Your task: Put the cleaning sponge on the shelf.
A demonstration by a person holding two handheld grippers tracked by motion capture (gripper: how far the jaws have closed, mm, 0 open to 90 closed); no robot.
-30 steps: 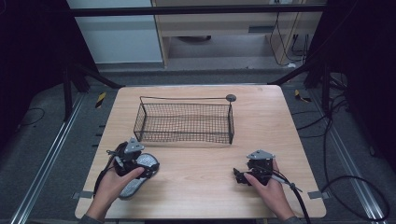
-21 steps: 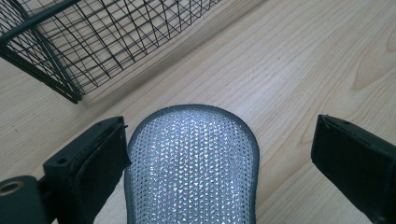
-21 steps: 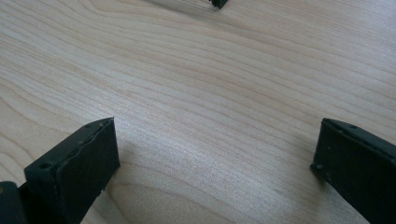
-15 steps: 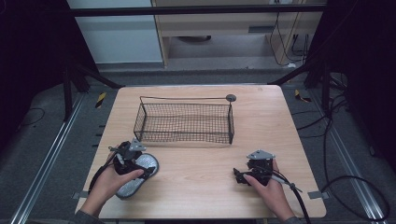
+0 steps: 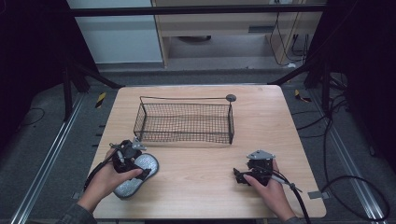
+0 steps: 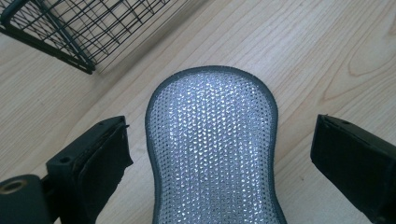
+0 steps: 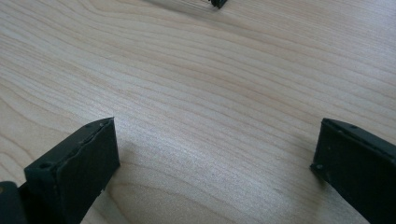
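Observation:
A silver-grey mesh sponge (image 5: pixel 136 176) lies flat on the wooden table (image 5: pixel 280 126) near its front left. My left gripper (image 5: pixel 132 163) hovers over it, held by a hand. In the left gripper view the sponge (image 6: pixel 212 144) lies between the two wide-apart jaws of the left gripper (image 6: pixel 219 123), which is open and does not touch it. My right gripper (image 5: pixel 239 176) rests at the front right, and in its own view the right gripper (image 7: pixel 215 123) is open over bare wood.
A black wire basket (image 5: pixel 184 122) stands empty in the middle of the table, and its corner (image 6: pixel 70 28) is just beyond the sponge. A small dark round object (image 5: pixel 230 97) sits by the basket's far right corner. Cables trail off the front edge.
My left gripper has shifted slightly left and towards the person over the sponge. The right gripper has not moved.

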